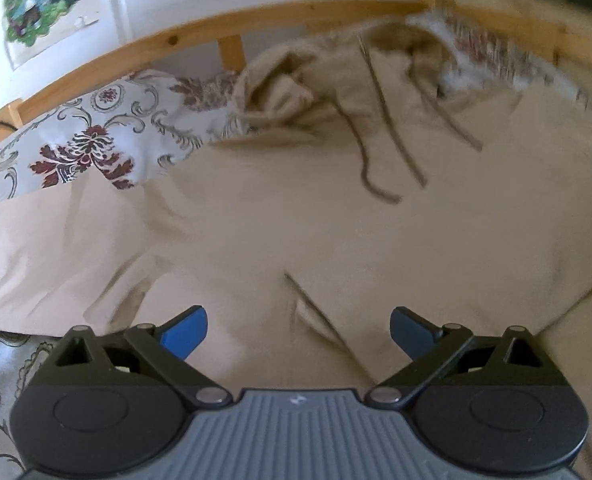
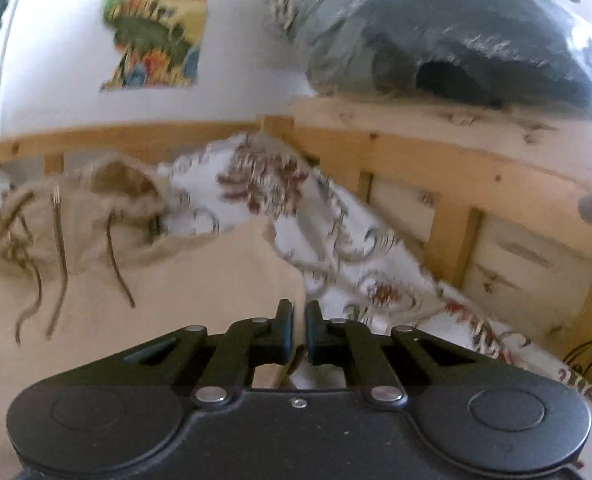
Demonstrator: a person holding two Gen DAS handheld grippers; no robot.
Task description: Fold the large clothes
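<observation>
Hoodie [image 1: 296, 220], beige and large, lies spread front-up across a floral bedsheet [image 1: 96, 120] on a wooden bed frame [image 1: 184, 36]. Nearest to us, the left gripper [image 1: 299, 334] hovers over the lower front with its blue pads [image 1: 186, 334] spread wide and nothing between them. The right gripper [image 2: 299, 330] sits at the garment's side edge, where beige cloth meets the sheet; its jaws are drawn almost together, and a fold of fabric appears pinched in the narrow gap, though we cannot be sure how much is caught. Farther off lie the dark drawstrings [image 1: 379, 128], loose on the chest, then the crumpled hood [image 1: 399, 40] and a bunched sleeve [image 1: 276, 88] near the rail. Beyond, a poster [image 1: 40, 4] hangs on the wall and a dark blanket [image 2: 455, 28] rests on the headboard. We judge the cloth soft, limp and moderately heavy: it will sag and drag, so hems, seams and corners offer the surest hold.
</observation>
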